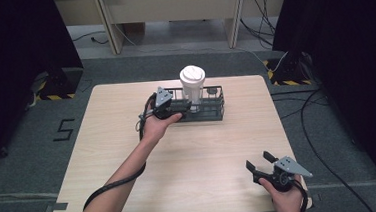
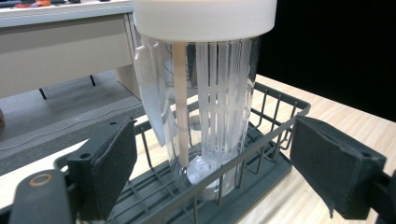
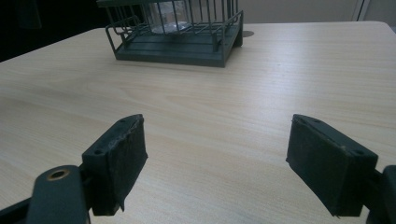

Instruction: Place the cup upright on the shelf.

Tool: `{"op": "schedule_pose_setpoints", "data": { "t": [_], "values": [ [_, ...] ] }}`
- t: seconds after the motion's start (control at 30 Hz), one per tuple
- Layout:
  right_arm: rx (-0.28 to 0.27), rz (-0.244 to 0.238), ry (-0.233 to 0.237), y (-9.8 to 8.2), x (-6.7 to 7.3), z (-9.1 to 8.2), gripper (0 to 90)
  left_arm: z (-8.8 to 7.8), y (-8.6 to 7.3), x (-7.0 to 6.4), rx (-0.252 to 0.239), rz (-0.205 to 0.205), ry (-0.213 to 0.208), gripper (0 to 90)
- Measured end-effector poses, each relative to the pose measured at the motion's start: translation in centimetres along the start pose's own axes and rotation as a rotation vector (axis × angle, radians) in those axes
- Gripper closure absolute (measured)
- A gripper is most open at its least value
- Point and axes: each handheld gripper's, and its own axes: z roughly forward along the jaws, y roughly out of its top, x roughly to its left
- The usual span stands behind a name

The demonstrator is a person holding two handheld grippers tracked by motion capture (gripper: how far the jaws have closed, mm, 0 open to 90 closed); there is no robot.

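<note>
Two grippers: one parked near, one working far.
Right gripper: near the worktop's near right corner, jaws spread wide over bare wood, holding nothing; it looks parked clear so the other hand has room.
Worktop: pale wood, bare across its middle between the two hands.
Left gripper: at the left end of the rack, toward the far edge, jaws spread on either side of the bottle's lower body, pads apart from it; probably lined up low for a steady grasp.
Wire rack: dark, low-walled, near the middle of the far edge; its rails keep the tall bottle from sliding.
Bottle: clear, ribbed, white-lidded, upright inside the rack's left part, a straw-like rod inside.
</note>
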Motion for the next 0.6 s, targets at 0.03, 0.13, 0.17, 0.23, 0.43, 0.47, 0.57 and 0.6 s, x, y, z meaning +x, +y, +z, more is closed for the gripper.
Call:
{"op": "schedule_pose_setpoints", "data": {
  "t": [0.03,0.13,0.17,0.23,0.43,0.47,0.57,0.6],
  "values": [
    [0.001,-0.001,-0.001,0.0,0.0,0.0,20.3,-0.3,-0.1,0.0,0.000,0.002,-0.001,14.5],
    [0.003,-0.002,-0.001,0.0,0.0,0.0,20.3,-1.2,-0.4,0.1,-0.001,0.010,0.001,14.5],
    [0.003,-0.002,-0.001,0.0,0.0,0.0,20.3,-1.4,-0.5,0.1,-0.003,0.012,0.002,14.5],
    [0.000,-0.002,-0.002,0.0,0.0,0.0,20.3,-2.0,-0.7,0.2,-0.005,0.011,0.004,14.5],
    [-0.001,-0.004,-0.004,0.0,0.0,0.0,20.3,-3.9,-1.2,0.4,-0.015,0.007,0.005,14.5],
    [-0.001,-0.004,-0.004,0.0,0.0,0.0,20.3,-3.9,-1.2,0.4,-0.015,0.007,0.005,14.5],
    [-0.001,-0.005,-0.005,0.0,0.0,0.0,20.3,-4.7,-1.4,0.5,-0.021,0.005,0.007,14.5],
    [-0.001,-0.005,-0.005,0.0,0.0,0.0,20.3,-5.0,-1.5,0.5,-0.021,0.006,0.007,14.5]
  ]
}}
